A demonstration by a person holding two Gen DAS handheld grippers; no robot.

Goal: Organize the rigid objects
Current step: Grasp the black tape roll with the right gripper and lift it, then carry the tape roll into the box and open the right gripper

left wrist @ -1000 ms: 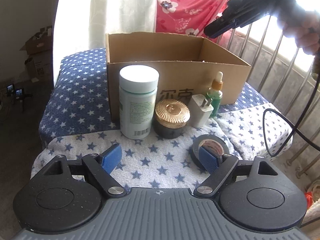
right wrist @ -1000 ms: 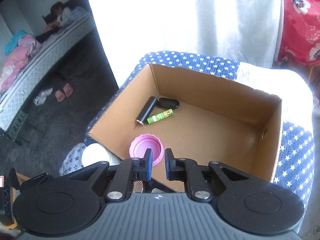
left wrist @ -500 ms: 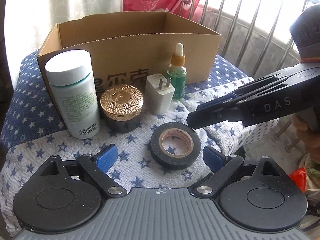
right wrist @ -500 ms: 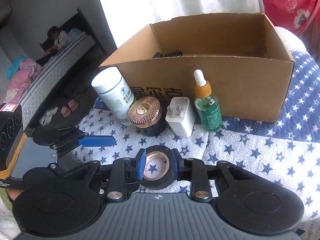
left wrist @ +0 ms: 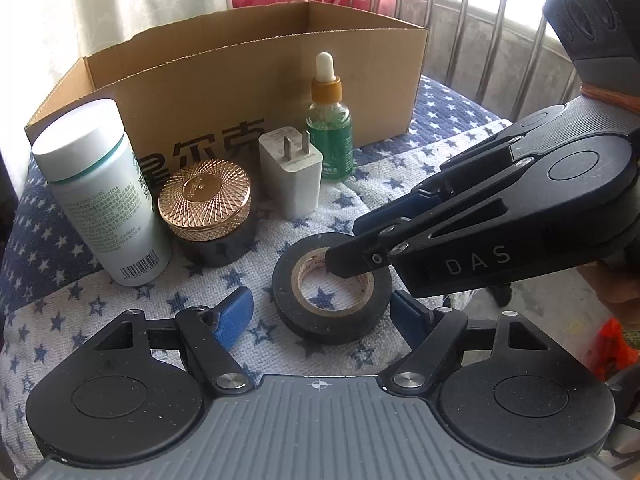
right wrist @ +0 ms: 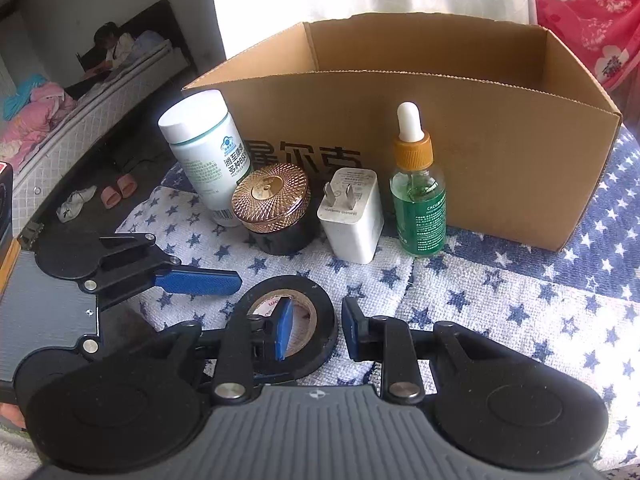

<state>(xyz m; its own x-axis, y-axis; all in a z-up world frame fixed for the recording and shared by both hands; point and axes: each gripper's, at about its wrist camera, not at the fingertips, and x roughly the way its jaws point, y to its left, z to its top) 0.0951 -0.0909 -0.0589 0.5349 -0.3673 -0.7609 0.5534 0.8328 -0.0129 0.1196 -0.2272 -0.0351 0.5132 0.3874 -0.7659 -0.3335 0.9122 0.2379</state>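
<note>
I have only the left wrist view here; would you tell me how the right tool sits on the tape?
Observer: The right tool straddles the wall of the tape, with one finger in the hole and the other outside. Its jaws have just been opening.
Operator: Thank you. Do its pads press the wall?
Observer: No, a gap shows on each side of the wall.
Operator: Does my left tool touch the tape on its far side?
Observer: The left tool shows one pad in the right wrist view, lying clear of the roll. Its jaws have just been closing, with the tape between them but not gripped.
</note>
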